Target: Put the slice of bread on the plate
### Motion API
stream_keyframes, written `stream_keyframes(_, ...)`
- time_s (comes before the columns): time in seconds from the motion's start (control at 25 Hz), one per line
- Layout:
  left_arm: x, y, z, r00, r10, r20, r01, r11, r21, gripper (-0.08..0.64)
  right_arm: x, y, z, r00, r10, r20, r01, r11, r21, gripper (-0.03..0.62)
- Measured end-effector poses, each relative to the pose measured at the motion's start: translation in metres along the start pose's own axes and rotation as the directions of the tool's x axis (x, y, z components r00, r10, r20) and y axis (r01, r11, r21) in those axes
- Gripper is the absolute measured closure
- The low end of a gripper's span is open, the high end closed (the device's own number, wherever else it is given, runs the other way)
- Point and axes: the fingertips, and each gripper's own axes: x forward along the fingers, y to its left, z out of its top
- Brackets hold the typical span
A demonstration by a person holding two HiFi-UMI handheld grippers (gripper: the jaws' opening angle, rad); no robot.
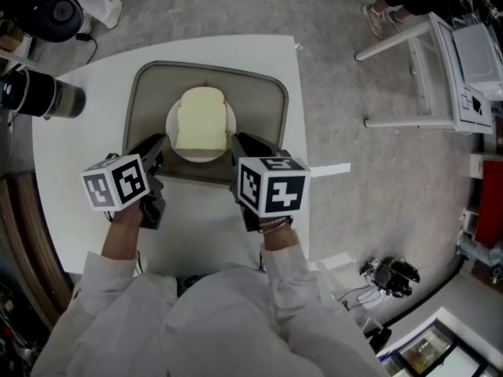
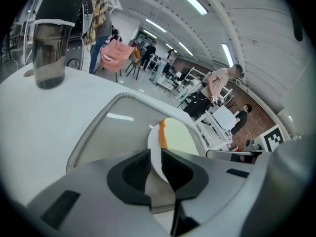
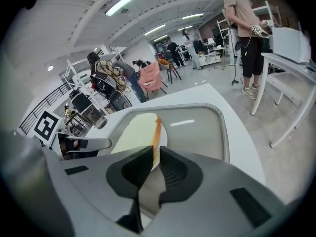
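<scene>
A pale slice of bread [image 1: 201, 120] lies flat on a white round plate [image 1: 196, 157], which sits in a grey tray [image 1: 149, 93] on the white table [image 1: 86, 171]. My left gripper [image 1: 157, 144] is at the plate's front left and my right gripper [image 1: 236, 141] at its front right; both tips are close to the rim. In the left gripper view the gripper [image 2: 155, 158] is shut and empty, with the plate [image 2: 153, 143] and the bread [image 2: 180, 137] just beyond. The right gripper [image 3: 155, 154] is likewise shut, and the bread [image 3: 134, 130] lies ahead of it.
A dark tumbler [image 1: 43, 96] stands at the table's back left, also seen as a smoky cup [image 2: 49, 53]. A white rack [image 1: 440, 69] stands on the floor to the right. The table's right edge [image 1: 302, 116] runs close to the tray. People stand in the background.
</scene>
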Motion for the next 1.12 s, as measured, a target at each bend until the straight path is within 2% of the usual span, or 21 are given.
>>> stream_keyframes(0.28,-0.032,-0.04,-0.005,0.995,-0.097,0.022,0.094,0.988,0.126,0.508,-0.043,0.033,-0.019,0.997,0.054,0.056,-0.052,0.998,-0.045,0.546)
stream_keyframes(0.52,-0.08,-0.064,-0.02,0.973,-0.223,0.067,0.206,0.958,0.198,0.509,-0.079,0.071,-0.031,0.989,0.091,0.116,-0.079,0.991,-0.108,0.56)
stream_keyframes(0.72,-0.124,-0.071,-0.044,0.958,-0.272,0.093,0.246,0.944,0.221,0.509,-0.107,0.107,-0.056,0.982,0.118,0.15,-0.09,0.98,-0.18,0.568)
stream_keyframes(0.88,-0.159,-0.075,-0.073,0.946,-0.3,0.12,0.272,0.94,0.205,0.509,-0.132,0.138,-0.076,0.97,0.143,0.195,-0.1,0.972,-0.214,0.574)
stream_keyframes(1.12,-0.217,-0.076,-0.107,0.914,-0.357,0.192,0.313,0.922,0.228,0.518,-0.165,0.185,-0.115,0.941,0.198,0.276,-0.134,0.963,-0.235,0.575)
